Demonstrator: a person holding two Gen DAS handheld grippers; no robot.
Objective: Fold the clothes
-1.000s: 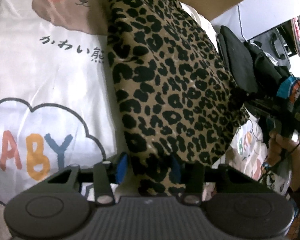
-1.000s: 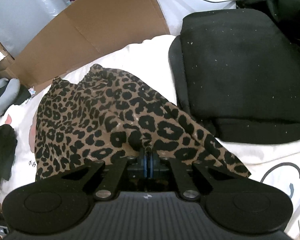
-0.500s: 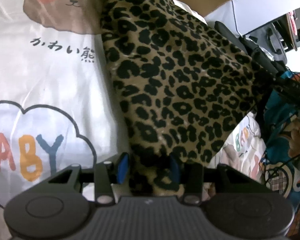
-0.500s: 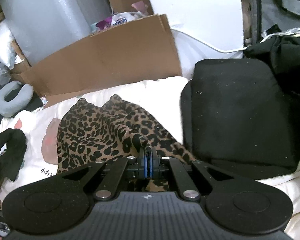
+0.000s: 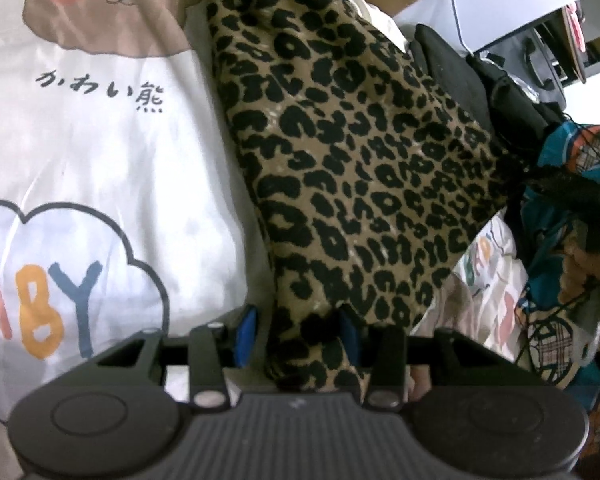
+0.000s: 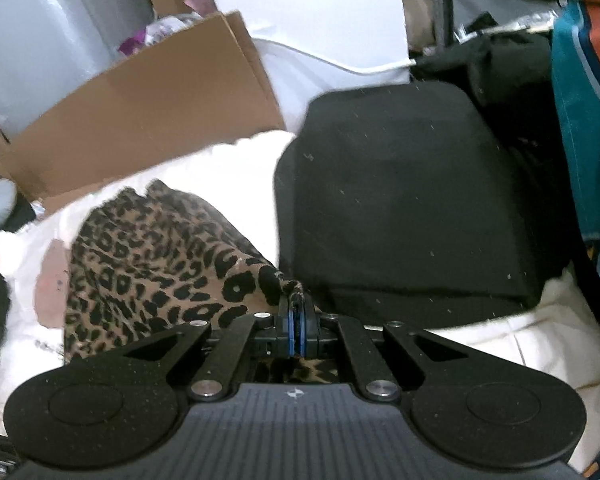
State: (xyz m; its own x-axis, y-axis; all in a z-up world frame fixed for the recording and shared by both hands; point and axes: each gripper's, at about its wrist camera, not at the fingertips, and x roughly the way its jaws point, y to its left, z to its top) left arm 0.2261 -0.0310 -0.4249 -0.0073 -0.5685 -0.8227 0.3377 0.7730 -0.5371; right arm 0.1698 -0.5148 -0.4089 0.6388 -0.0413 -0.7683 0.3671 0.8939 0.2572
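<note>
Counts: one leopard-print garment (image 5: 364,168), one folded black garment (image 6: 404,200), one cardboard sheet (image 6: 148,128), two grippers.
Left gripper (image 5: 296,338): points steeply down from the bottom of the frame; its jaws have just been closing, with the leopard cloth bunched between them and one blue pad (image 5: 247,330) standing clear of it.
Right gripper (image 6: 295,322): clenched on a corner of the leopard-print garment, at lower centre.
Garment place: draped over a white bedsheet (image 5: 100,152) printed with a bear.
Left view only: a hand (image 5: 584,276) at the right edge.
Right view only: the black garment's full top.
</note>
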